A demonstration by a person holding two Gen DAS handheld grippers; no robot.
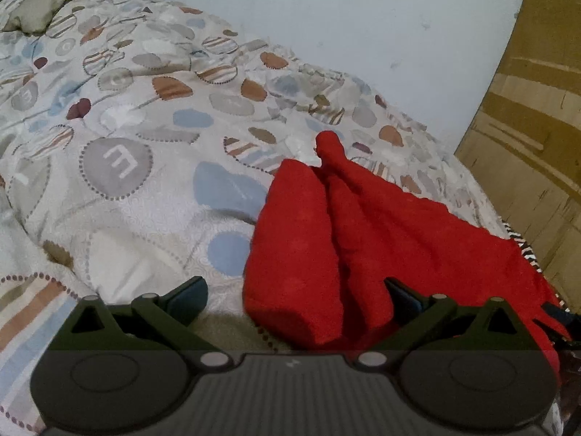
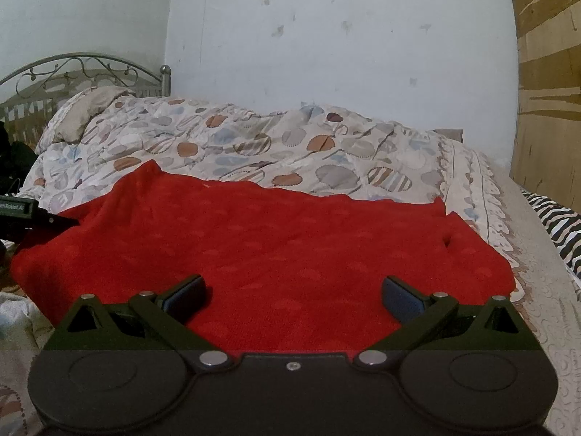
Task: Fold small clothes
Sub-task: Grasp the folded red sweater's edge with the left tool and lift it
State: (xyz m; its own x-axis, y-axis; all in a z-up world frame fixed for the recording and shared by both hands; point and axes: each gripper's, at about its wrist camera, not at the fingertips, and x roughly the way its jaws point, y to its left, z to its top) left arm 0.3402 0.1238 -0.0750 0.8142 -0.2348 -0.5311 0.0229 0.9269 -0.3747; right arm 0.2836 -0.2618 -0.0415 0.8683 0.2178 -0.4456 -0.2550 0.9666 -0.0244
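Observation:
A red knitted garment (image 2: 276, 247) lies spread on the patterned duvet (image 2: 254, 145) of a bed. In the left wrist view the same red garment (image 1: 363, 232) shows bunched folds running away from me. My left gripper (image 1: 296, 303) is open, its jaws wide, over the garment's near left edge, with the right finger (image 1: 403, 296) against the cloth. My right gripper (image 2: 294, 296) is open just above the garment's near edge and holds nothing. The left gripper's body (image 2: 25, 214) shows at the left edge of the right wrist view.
A pale wall (image 2: 326, 54) runs behind the bed. A wooden wardrobe (image 2: 548, 91) stands at the right. A metal headboard (image 2: 83, 72) and a pillow (image 2: 87, 112) are at the far left. A zebra-striped cloth (image 2: 559, 229) lies at the bed's right edge.

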